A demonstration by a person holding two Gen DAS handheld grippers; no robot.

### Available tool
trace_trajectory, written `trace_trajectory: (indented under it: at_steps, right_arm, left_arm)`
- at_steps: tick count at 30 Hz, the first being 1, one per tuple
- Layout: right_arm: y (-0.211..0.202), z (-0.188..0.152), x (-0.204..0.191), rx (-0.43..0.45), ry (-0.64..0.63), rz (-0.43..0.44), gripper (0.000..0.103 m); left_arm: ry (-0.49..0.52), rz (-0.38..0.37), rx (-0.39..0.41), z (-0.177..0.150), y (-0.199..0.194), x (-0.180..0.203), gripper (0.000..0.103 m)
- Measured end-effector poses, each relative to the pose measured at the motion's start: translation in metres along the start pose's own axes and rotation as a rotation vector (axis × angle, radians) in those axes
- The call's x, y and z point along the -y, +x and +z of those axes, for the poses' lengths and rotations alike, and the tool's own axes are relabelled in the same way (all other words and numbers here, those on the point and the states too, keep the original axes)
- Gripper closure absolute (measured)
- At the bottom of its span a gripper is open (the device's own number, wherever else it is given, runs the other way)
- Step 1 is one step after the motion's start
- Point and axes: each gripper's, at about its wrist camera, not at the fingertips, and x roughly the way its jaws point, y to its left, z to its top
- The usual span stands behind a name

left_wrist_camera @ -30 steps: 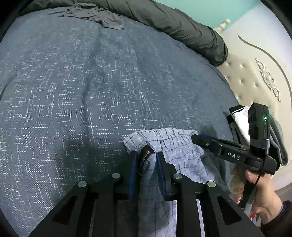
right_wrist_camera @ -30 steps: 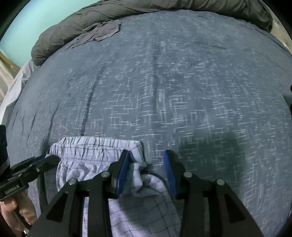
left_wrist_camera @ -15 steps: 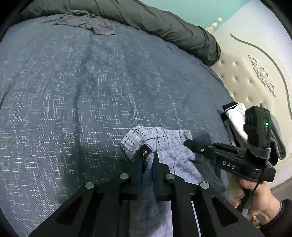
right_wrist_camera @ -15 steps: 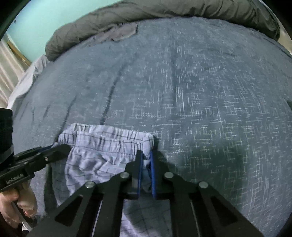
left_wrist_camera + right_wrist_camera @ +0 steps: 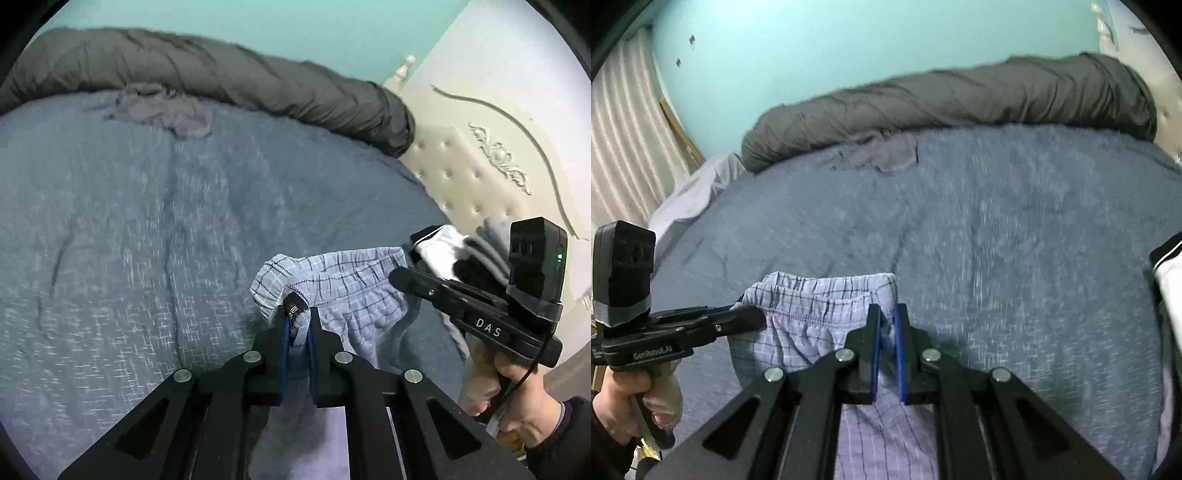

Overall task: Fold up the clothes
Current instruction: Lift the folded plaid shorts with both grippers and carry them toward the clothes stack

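Observation:
Light blue checked shorts [image 5: 343, 291] hang by their elastic waistband above the blue bedspread [image 5: 147, 229]. My left gripper [image 5: 297, 321] is shut on the waistband's left corner, where a dark label shows. My right gripper [image 5: 885, 325] is shut on the waistband's right corner [image 5: 886, 284]. The right gripper also shows in the left wrist view [image 5: 402, 275], and the left gripper in the right wrist view [image 5: 753, 315]. The shorts [image 5: 820, 314] hang down between and below the jaws; their lower part is hidden behind the gripper bodies.
A rolled dark grey duvet [image 5: 258, 85] lies along the far edge of the bed. A crumpled grey garment [image 5: 162, 110] lies in front of it. A pile of white, black and grey clothes [image 5: 458, 251] sits by the cream headboard [image 5: 480, 170]. Curtains [image 5: 624, 147] hang at left.
Both grippers have lifted the shorts up off the bedspread and tilted upward, so the wall and duvet come into view. The right gripper closed on the waistband a second ago.

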Motion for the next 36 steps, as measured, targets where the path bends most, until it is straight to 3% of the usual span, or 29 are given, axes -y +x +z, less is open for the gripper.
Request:
trace_trajectory:
  at_steps: [18,36]
  right_arm:
    - [-0.172,0.065,-0.057,0.281,-0.045,0.030,0.097]
    - [-0.312,0.064,-0.067,0.427,-0.090,-0.039,0.097]
  left_arm:
    - [0.196,0.026,0.205,0.050,-0.168,0.130,0.094]
    - [0.309,-0.029,0.280,0.041,-0.238,0.243,0.094]
